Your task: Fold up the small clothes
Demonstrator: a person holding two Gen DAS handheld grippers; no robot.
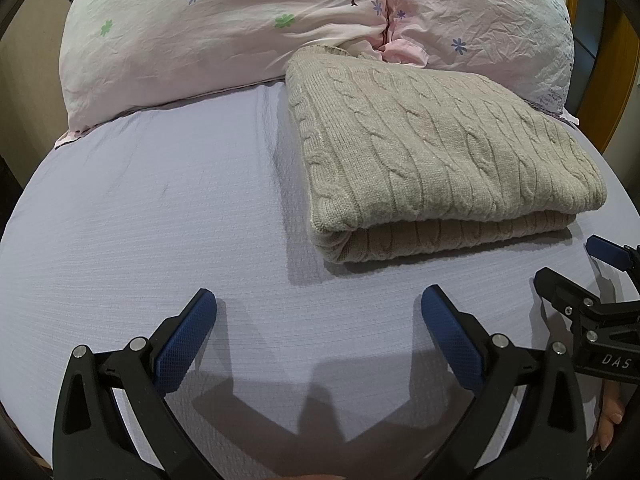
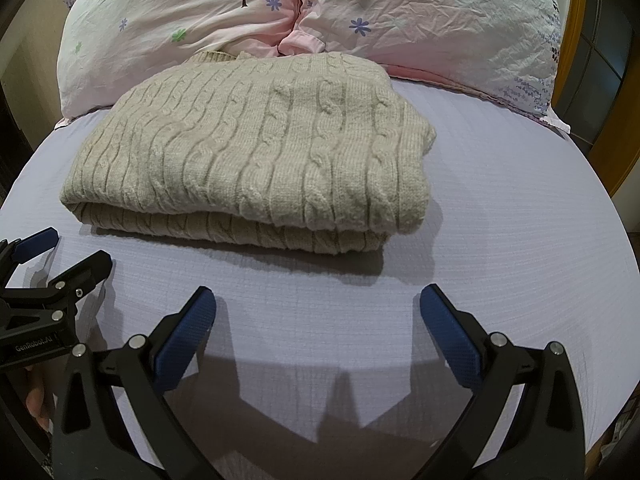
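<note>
Right wrist: beige cable-knit sweater (image 2: 256, 152) folded; both claws (image 2: 318, 312) (image 1: 319, 314) spread, empty.

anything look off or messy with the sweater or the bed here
Nothing serious. The beige sweater lies folded on the lilac sheet, but its layers do not line up: in the right wrist view the top layer overhangs the bottom one at the right corner. Its far edge touches the pillows. Both the left gripper and the right gripper are open, holding nothing.

Support: bed (image 1: 140, 208), pale lilac ribbed sheet.
On sheet, far side: folded beige cable-knit sweater (image 1: 436, 152), layers stacked flat.
At head: two pink floral pillows (image 1: 224, 20), sweater's far edge touching them.
</note>
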